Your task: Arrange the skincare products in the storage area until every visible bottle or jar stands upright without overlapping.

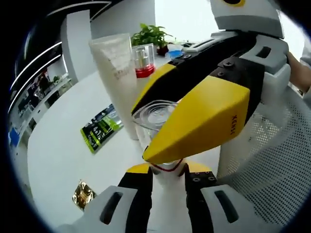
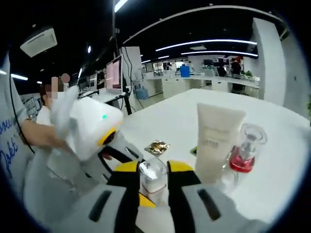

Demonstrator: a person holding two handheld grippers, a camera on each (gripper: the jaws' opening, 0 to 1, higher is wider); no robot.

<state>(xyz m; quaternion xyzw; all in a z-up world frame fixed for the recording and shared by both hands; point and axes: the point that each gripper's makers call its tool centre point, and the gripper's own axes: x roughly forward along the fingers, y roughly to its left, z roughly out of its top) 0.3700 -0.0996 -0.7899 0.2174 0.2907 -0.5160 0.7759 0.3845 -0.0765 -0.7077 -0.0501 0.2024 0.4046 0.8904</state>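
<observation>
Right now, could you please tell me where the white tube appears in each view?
Left gripper view: white tube stands upper left, behind the other claw.
Right gripper view: it stands right of centre.
Shared landmark: red-collared clear bottle beside it.

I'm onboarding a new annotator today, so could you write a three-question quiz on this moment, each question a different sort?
1. True or false: the white tube lies flat on the table.
2. What stands right beside the tube? A) clear bottle with red base B) a mug C) a book
3. Fill in: the right gripper has a clear ____ between its jaws.

Key
1. False; it stands upright.
2. A
3. Jar; the left gripper is at it too, with the red-trimmed base between its tips.
</observation>
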